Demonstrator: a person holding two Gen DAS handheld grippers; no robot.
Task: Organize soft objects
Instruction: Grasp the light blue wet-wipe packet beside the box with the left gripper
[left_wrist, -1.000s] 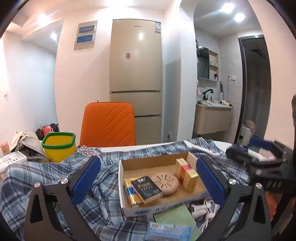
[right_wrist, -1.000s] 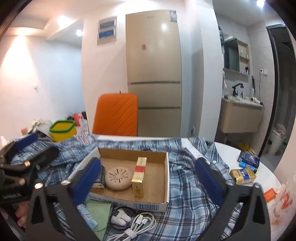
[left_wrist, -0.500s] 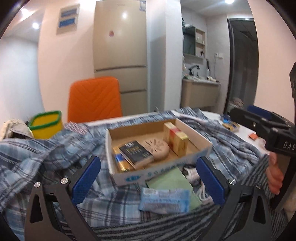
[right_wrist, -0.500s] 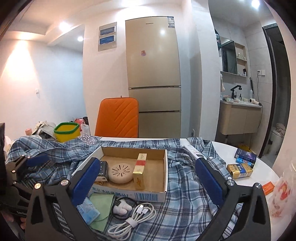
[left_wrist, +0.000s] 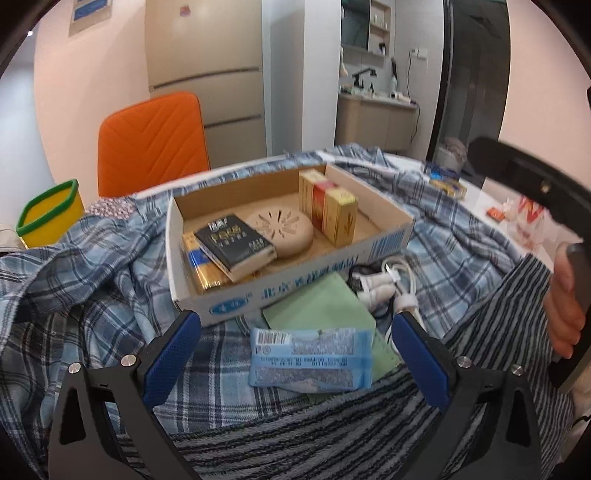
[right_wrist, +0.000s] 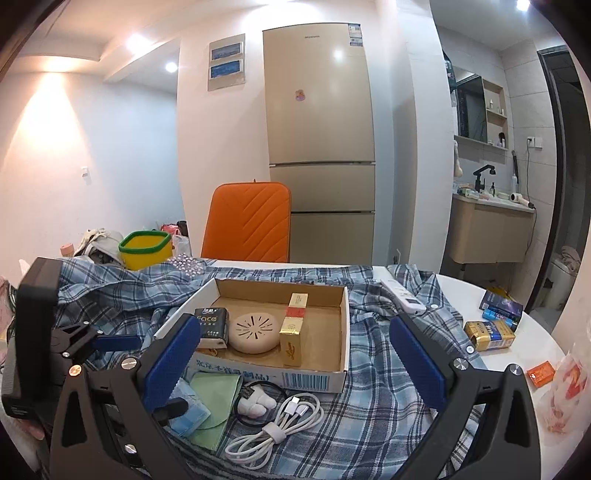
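A blue plaid shirt lies spread over the round table. A cardboard box rests on it, holding a black tissue pack, a round beige disc and small gold boxes. In front of the box lie a blue tissue packet, a green cloth and a striped towel. My left gripper is open just above the blue packet. My right gripper is open and empty, above the box's front edge.
A white cable and earbuds lie beside the green cloth. A yellow bin with a green rim and an orange chair stand behind the table. Small boxes and an orange packet lie on the bare table at right.
My left gripper has come down and forward toward the blue packet and now looks down at the table. My right gripper has drawn back slightly. Both stay open.
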